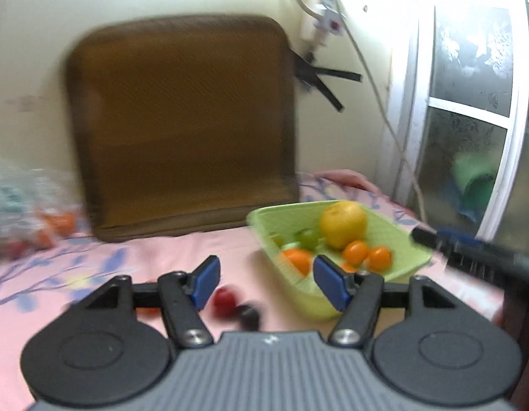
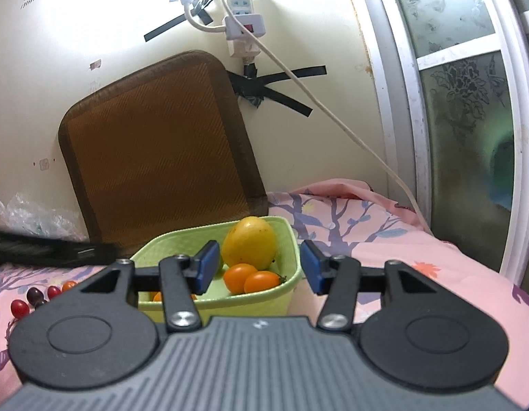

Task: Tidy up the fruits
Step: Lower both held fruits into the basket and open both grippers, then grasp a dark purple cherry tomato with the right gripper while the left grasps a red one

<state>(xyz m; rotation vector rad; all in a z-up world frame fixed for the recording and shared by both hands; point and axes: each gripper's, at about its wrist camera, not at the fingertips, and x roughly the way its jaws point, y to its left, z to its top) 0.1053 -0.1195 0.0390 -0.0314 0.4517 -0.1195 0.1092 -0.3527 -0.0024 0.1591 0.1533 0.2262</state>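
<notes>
The left gripper [image 1: 266,282] is spread wide and holds nothing, hovering over the pink sheet [image 1: 93,274]; just past its blue pads lie a red tomato [image 1: 225,299] and a dark one [image 1: 249,315] (both blurred). The right gripper [image 2: 259,265] is likewise spread and empty, its fingers framing the green basket [image 2: 285,274]. Inside sit a yellow fruit [image 2: 249,241] and orange tomatoes [image 2: 250,277]. Behind, a brown cushion [image 2: 155,150] leans on the wall, a power strip [image 2: 244,17] above.

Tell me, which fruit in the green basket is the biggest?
The yellow fruit at the back of the green basket; it dwarfs the small orange tomatoes lying in front of it.
</notes>
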